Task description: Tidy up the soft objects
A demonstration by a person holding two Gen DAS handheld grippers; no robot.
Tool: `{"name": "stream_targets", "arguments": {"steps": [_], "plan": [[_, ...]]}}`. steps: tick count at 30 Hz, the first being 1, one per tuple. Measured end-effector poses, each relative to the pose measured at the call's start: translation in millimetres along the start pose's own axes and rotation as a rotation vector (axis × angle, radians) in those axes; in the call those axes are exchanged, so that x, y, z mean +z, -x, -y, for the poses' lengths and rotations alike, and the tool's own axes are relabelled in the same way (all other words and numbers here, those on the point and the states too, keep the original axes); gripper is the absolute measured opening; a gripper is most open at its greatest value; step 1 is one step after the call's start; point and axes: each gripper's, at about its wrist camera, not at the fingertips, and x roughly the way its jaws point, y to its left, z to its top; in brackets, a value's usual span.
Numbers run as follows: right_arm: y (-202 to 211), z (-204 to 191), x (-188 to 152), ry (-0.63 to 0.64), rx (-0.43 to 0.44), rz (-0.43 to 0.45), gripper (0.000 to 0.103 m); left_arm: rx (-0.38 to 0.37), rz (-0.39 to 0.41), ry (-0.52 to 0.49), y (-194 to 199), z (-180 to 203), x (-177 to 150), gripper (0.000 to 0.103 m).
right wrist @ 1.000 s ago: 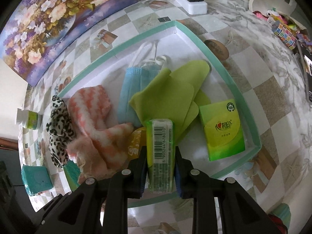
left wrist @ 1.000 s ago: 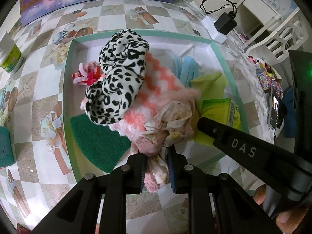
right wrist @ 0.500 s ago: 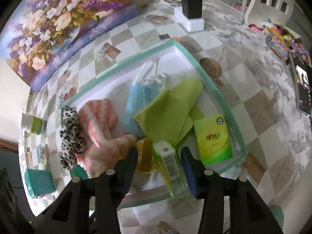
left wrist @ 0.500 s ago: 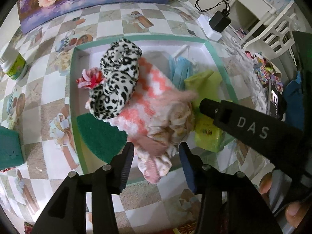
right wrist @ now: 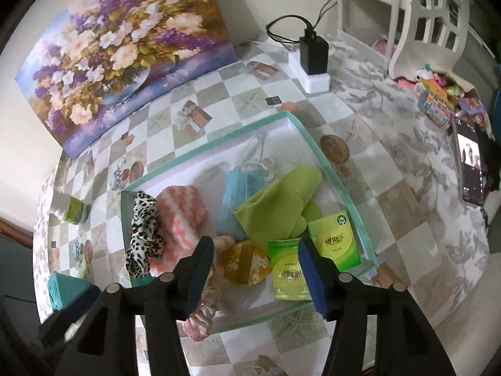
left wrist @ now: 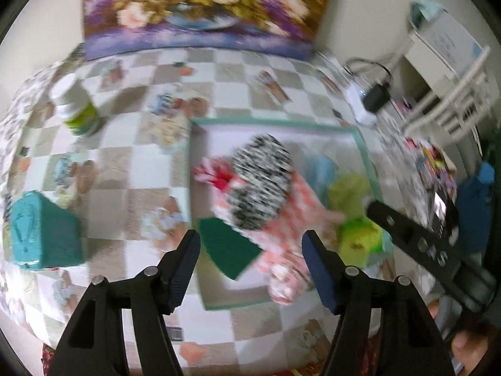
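- My left gripper point(left wrist: 250, 247) hangs above the near edge of the teal-rimmed tray point(left wrist: 275, 122), fingers spread wide with nothing between them; that whole view is smeared with blur.
- My right gripper point(right wrist: 255, 257) sits over the tray's near side, fingers also well apart and empty.
- Between my right fingers, lower down, I see the yellow patterned pouch point(right wrist: 247, 263) and a green tissue packet point(right wrist: 286, 274) lying flat on the tray floor.
- Just beside that packet, a second green tissue pack point(right wrist: 336, 239) rests near the tray's right wall.
- The lime-green cloth point(right wrist: 278, 203) spreads across the middle and overlaps the blue face masks point(right wrist: 238, 194).
- The leopard-print scrunchie point(right wrist: 144, 232) lies along the left side, touching the pink-and-white towel point(right wrist: 181, 213).
- A pinkish floral cloth point(right wrist: 203, 316) droops over the tray's near rim.
- In the left view a dark green pad point(left wrist: 228, 247) lies in the near left corner of the tray.
- Outside the tray on the checked tablecloth point(right wrist: 385, 200): a green-labelled bottle point(right wrist: 70, 210), a teal box point(left wrist: 40, 232), a charger block point(right wrist: 313, 53).
- The flower painting point(right wrist: 125, 47) leans against the wall behind.
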Motion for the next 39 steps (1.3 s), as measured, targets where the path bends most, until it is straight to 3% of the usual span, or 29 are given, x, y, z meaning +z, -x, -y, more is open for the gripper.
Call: {"name": "stream_targets", "arguments": {"steps": [6,9,17,21,23,34,39], "plan": [[-1,-18,-4,0.065,-0.017,-0.002,0.067,0.114,0.044,0.092,8,-38,11,0.076],[-1,-28,-7,0.096,-0.015,-0.005,0.07,0.15,0.058,0.131,10,-53,13,0.09],[-5,-45,-12,0.153,-0.02,-0.01,0.083,0.214,0.056,0.204,12,-85,13,0.091],[-4,-47,-14,0.158,-0.04,0.003,0.103,0.224,0.064,0.212,16,-91,10,0.092],[-4,-47,-15,0.157,-0.051,0.003,0.103,0.236,0.061,0.208,16,-92,9,0.103],[-2,-52,-24,0.179,-0.077,0.009,0.103,0.278,0.087,0.174,28,-99,-2,0.103],[-1,-56,-31,0.193,-0.083,0.005,0.103,0.385,0.085,0.128,33,-95,-9,0.103]]}}
